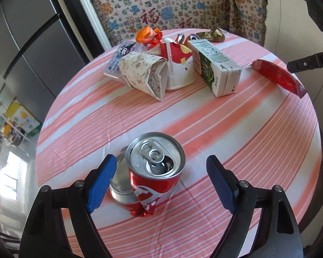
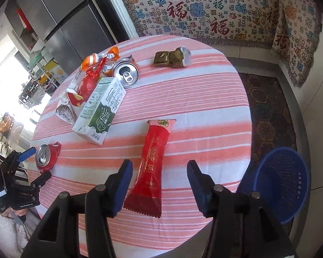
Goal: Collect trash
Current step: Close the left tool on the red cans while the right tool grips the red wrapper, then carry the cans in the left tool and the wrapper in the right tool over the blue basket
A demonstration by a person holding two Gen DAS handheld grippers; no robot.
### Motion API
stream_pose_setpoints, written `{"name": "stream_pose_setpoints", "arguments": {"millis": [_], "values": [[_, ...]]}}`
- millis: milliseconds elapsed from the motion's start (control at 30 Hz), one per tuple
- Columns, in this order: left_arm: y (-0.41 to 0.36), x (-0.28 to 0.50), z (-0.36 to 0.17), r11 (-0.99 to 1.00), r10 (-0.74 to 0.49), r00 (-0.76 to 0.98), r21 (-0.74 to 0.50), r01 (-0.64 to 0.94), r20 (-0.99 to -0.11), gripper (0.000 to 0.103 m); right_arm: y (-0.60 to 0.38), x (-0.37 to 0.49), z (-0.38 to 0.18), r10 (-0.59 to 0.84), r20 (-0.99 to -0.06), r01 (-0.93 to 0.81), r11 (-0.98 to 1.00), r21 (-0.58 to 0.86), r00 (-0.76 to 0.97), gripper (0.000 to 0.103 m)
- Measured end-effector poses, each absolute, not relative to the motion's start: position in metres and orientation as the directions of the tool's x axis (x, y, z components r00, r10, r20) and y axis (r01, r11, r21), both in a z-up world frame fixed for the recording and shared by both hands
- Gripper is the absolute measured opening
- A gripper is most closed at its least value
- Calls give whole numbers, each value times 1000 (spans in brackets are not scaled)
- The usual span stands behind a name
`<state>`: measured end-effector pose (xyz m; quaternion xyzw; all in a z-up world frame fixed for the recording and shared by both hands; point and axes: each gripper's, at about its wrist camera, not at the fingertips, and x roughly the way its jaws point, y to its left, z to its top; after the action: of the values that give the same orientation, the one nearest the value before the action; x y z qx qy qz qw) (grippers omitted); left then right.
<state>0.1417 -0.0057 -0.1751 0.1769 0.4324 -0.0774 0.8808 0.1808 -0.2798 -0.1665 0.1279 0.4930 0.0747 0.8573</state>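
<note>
Now you are holding your left tool apart around the dented red can, your right tool hanging apart over the red wrapper on the table.

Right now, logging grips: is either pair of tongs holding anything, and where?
Nothing is held. Left tongs straddle the red can; right tongs straddle the red wrapper.

Left wrist view: steeply down, close over red can. Right wrist view: higher, shares the striped table.
</note>
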Motion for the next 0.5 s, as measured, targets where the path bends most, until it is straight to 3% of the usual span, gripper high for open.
{"name": "stream_pose_setpoints", "arguments": {"millis": [100,333,367,400,500], "values": [[-7,149,-183,934,42,585,240,265,-810,54,-275,188,-171,264,-844,-17,957,290,466,54],[19,152,-174,980,-59,580,64,189,-813,53,-248,221,-182,204,-904,-45,978,202,377,54],[24,152,-170,984,-69,585,42,173,-808,53,-245,225,-184,176,-913,-46,984,172,367,43],[27,149,-166,987,-77,590,24,161,-804,53,-243,227,-185,152,-916,-42,988,147,372,12],[33,143,-154,990,-109,606,-34,134,-788,53,-245,219,-176,173,-897,-38,984,172,408,11]]}}
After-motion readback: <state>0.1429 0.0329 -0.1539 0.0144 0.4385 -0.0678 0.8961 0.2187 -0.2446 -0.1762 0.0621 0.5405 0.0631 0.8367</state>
